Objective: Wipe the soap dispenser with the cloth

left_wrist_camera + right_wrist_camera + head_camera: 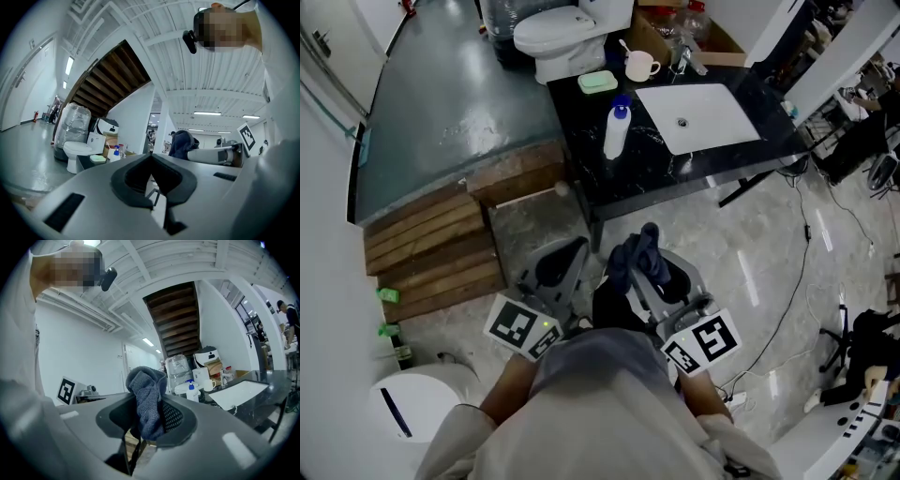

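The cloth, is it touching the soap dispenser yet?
Apart. The head view shows the cloth clamped in the right gripper, with floor between it and the soap dispenser standing on the black counter.

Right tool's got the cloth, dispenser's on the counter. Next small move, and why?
Probably bring the right tool forward toward the dispenser. The cloth is clamped in it, but it is short of the counter, and the dispenser stands upright and untouched beside the sink. The left tool is shut and empty.

Soap dispenser [618, 131] stands on counter [623, 185], left of sink [722, 112].
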Demonstrator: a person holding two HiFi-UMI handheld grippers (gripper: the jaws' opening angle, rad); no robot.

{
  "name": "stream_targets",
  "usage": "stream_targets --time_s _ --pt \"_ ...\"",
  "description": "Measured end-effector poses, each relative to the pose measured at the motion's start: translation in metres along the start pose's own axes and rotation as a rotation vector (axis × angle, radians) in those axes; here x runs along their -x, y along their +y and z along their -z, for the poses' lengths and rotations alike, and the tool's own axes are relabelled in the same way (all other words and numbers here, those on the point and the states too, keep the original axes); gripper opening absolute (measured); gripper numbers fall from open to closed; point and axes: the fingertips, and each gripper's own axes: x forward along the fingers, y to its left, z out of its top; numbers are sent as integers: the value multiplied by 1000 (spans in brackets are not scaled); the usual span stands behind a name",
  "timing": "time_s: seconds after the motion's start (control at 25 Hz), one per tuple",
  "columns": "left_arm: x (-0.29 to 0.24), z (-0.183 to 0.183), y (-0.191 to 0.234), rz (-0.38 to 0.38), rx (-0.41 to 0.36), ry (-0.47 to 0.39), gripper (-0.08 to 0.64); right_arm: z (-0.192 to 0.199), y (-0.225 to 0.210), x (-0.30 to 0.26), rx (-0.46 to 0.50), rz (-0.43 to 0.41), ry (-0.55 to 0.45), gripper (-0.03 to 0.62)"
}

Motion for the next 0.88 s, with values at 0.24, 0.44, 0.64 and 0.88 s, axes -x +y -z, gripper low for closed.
stream_targets --time_s 0.24,0.44,0.64,0.88 --pt "-36 11 15 21 19 45 6 6 -32 -23 -36 4 24 109" --pt "-73 20 36 25 34 84 6 6 -67 -47 -59 5 40 109" --pt "-108 27 55 24 36 127 6 9 -103 -71 -92 4 57 109" --pt "-151 29 76 25 23 169 6 6 -143 -96 -120 -4 61 109"
